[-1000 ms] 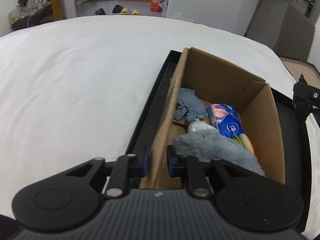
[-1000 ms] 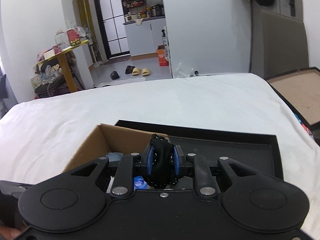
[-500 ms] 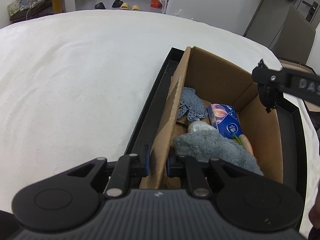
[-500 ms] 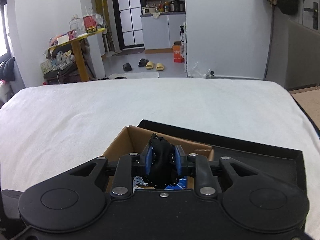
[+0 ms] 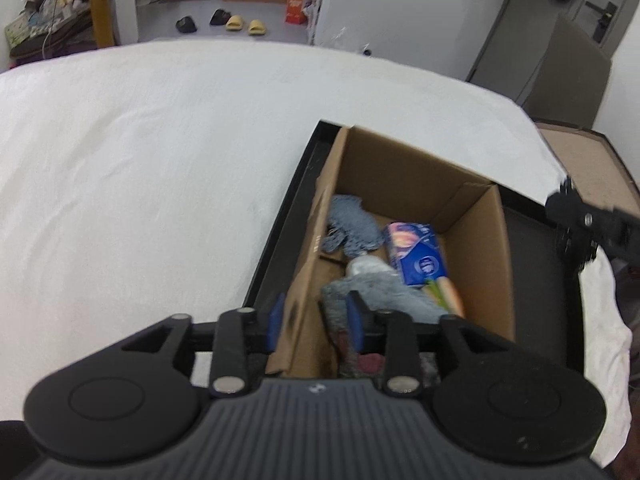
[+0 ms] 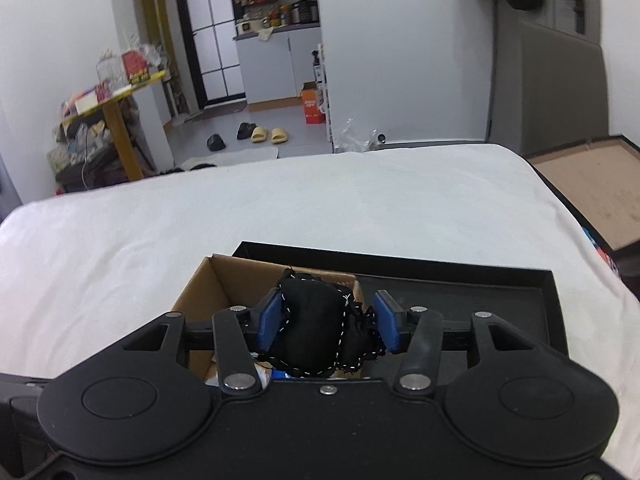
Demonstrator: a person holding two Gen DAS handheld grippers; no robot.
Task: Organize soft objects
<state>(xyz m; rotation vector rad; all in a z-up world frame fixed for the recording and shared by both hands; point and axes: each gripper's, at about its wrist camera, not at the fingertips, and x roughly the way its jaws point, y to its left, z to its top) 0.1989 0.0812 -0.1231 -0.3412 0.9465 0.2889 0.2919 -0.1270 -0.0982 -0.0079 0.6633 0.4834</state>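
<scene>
One cardboard box [image 5: 472, 216], one black tray [image 6: 460, 280], two slippers [image 6: 268, 135].

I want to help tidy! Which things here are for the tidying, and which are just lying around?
For the tidying: cardboard box, black cloth bundle, grey fluffy cloth, blue knitted cloth.

Just lying around: yellow slippers, orange carton.

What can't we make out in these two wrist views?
- Left wrist view: near end of the brown cardboard box and grey fuzzy cloth, hidden by the left gripper, jaws opening astride the wall.
- Right wrist view: box contents, blocked by the black stitched fabric bundle between the opening right gripper fingers; whether the pads grip it is unclear.
- Blue packet: print blurred.
</scene>
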